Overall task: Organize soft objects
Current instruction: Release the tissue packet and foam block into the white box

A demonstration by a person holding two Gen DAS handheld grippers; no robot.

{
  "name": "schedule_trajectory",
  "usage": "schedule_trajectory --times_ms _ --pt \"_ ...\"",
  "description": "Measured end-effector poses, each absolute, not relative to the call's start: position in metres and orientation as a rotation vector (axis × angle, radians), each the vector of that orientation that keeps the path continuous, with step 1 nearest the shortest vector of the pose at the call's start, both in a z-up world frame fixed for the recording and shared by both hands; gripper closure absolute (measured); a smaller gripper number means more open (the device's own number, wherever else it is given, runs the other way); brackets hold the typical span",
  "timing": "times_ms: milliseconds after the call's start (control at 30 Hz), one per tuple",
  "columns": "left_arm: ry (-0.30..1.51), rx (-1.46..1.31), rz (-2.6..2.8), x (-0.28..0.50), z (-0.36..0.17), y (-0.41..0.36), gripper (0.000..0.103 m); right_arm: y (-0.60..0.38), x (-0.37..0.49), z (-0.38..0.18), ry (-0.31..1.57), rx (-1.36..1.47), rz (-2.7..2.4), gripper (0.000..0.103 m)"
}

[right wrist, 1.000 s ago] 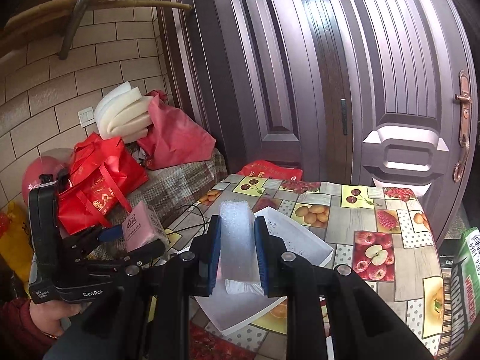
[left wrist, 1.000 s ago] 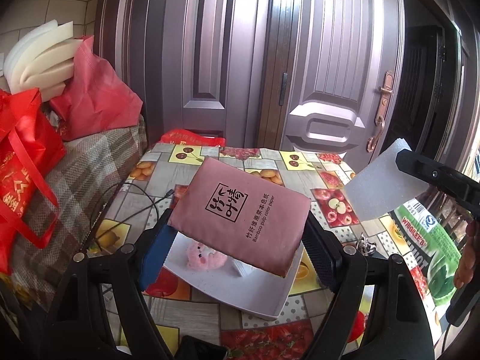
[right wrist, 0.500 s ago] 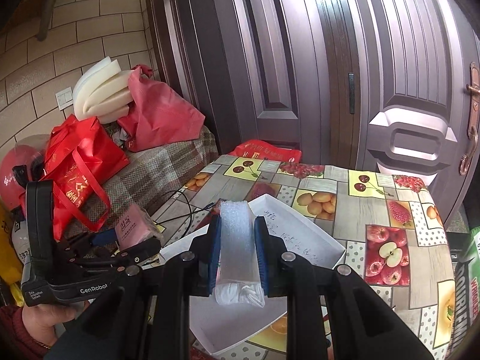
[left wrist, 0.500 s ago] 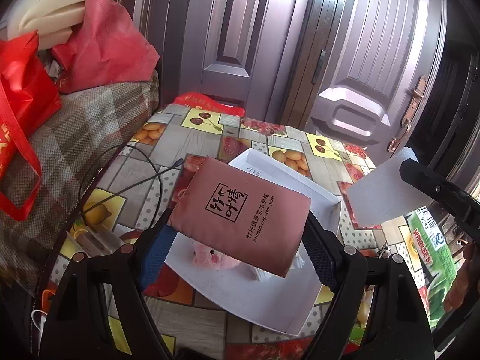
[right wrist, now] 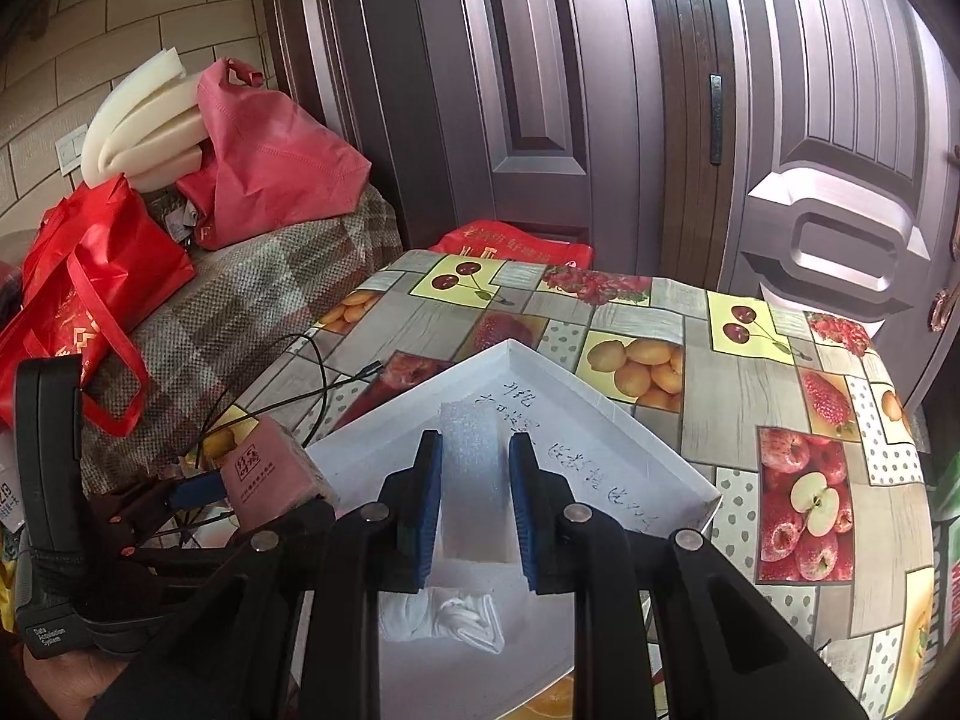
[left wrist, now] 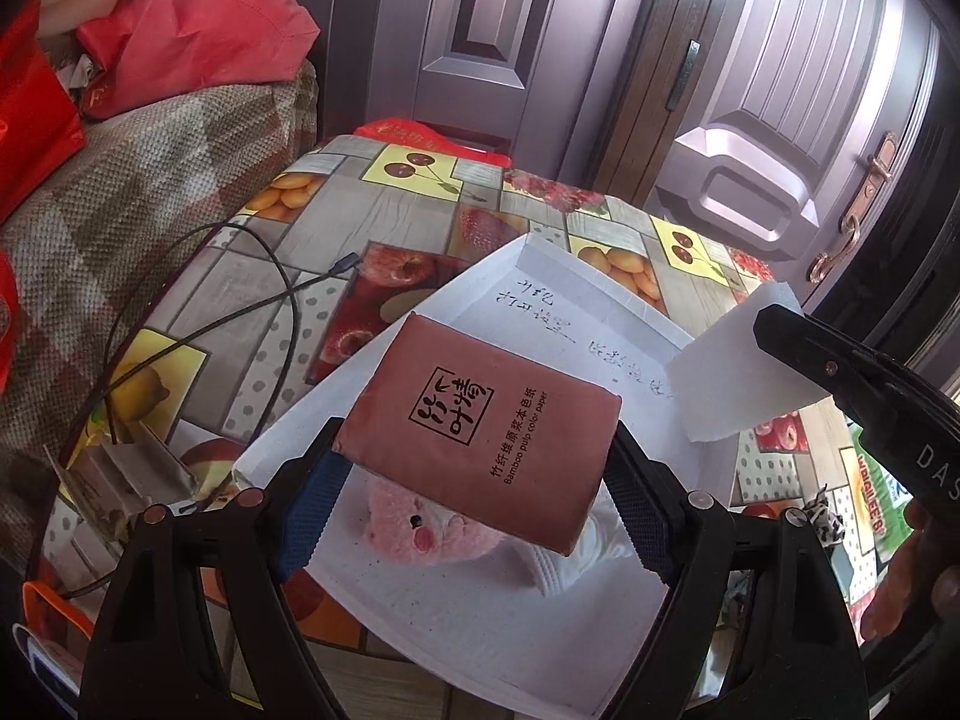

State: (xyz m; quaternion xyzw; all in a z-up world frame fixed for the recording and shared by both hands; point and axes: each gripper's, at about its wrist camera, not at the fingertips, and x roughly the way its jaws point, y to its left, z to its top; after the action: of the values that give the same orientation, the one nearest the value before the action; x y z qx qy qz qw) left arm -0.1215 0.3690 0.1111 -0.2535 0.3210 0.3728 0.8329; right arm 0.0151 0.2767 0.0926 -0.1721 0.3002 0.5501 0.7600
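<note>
My left gripper [left wrist: 474, 504] is shut on a reddish-brown tissue pack [left wrist: 480, 426] and holds it above the white tray [left wrist: 480, 636]. Under the pack in the tray lie a pink plush toy [left wrist: 420, 531] and a folded white cloth [left wrist: 576, 558]. My right gripper [right wrist: 474, 480] is shut on a white foam block [right wrist: 474, 480] above the same tray [right wrist: 600, 396]; the foam also shows in the left wrist view [left wrist: 738, 372]. The white cloth [right wrist: 456, 612] lies below the right gripper. The left gripper with the pack [right wrist: 264, 474] shows at the left of the right wrist view.
The tray sits on a table with a fruit-print cloth [right wrist: 750, 390]. A black cable [left wrist: 240, 312] and crumpled cardboard [left wrist: 120, 474] lie on its left side. A checked sofa with red bags [right wrist: 96, 264] and foam sheets [right wrist: 144, 120] stands left; a door is behind.
Both grippers have come down and forward over the tray, still holding the tissue pack and the foam. The tray now looks larger and nearer in both views.
</note>
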Motion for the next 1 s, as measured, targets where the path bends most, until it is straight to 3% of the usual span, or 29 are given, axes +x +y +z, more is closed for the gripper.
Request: schedule_trajectory --times_ms 67,133,167,233,267,300,633,1000 --pt "0.673 -0.535 0.816 -0.125 0.109 0.373 0.014 0.281 0.017 0.086 0.652 -0.377 1.188 0.081" --pt "0.663 -0.521 0.844 -0.128 0.107 0.377 0.000 0.285 0.018 0.080 0.653 -0.380 1.181 0.081" --pt "0.665 -0.508 0.863 -0.129 0.107 0.377 0.000 0.286 0.018 0.078 0.659 -0.380 1.183 0.075" --pt "0.683 -0.492 0.902 -0.129 0.107 0.379 0.000 0.286 0.021 0.075 0.672 -0.366 1.191 0.038" --pt "0.680 -0.495 0.903 -0.130 0.107 0.380 0.000 0.285 0.022 0.075 0.672 -0.353 1.196 0.009" --pt "0.676 -0.498 0.905 -0.131 0.107 0.380 0.000 0.282 0.022 0.077 0.663 -0.341 1.193 0.000" --pt "0.580 -0.486 0.910 -0.160 0.136 0.354 0.000 0.235 0.023 0.113 0.580 -0.241 1.144 0.000" --pt "0.440 -0.383 0.838 -0.181 0.195 0.296 0.000 0.108 0.011 0.214 0.219 -0.025 0.960 0.000"
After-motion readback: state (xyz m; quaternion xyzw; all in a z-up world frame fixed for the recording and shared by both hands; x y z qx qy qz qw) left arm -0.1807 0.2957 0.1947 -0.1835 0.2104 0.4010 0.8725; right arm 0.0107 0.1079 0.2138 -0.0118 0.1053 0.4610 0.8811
